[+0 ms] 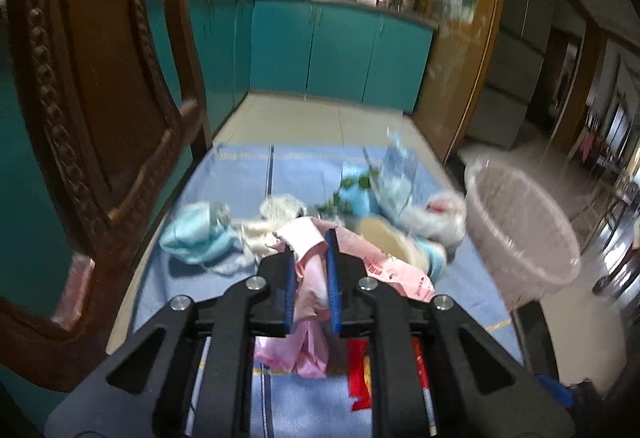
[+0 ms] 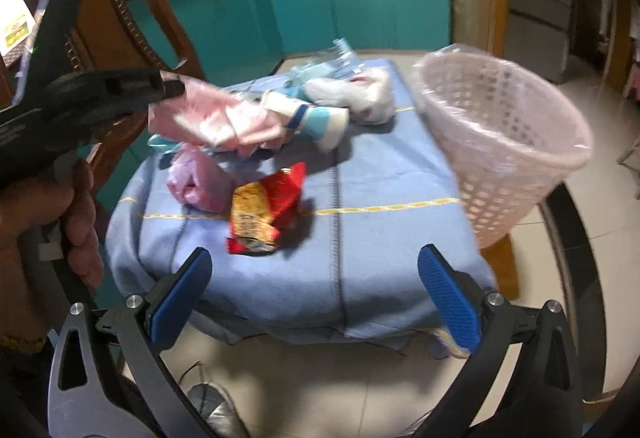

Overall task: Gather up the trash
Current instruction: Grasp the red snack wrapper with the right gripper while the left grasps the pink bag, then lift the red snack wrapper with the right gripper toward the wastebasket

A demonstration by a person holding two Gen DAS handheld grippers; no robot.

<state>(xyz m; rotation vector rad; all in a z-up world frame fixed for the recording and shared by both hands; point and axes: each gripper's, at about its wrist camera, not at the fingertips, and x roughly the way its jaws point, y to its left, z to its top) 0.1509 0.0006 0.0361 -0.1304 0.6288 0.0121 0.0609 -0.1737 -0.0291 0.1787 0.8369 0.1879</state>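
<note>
My left gripper is shut on a crumpled pink plastic bag, which hangs lifted above the pile of trash. The right wrist view shows that gripper from the side, with the pink bag trailing from its tip. My right gripper stands open and holds nothing, near the front edge of the blue-clothed table. Just beyond it lies a red snack wrapper. A pale pink lined basket leans at the table's right edge.
More trash lies on the cloth: a second pink bag, a white and blue paper cup, a white plastic bag and clear wrapping. A carved wooden chair stands close on the left. Teal cabinets line the back.
</note>
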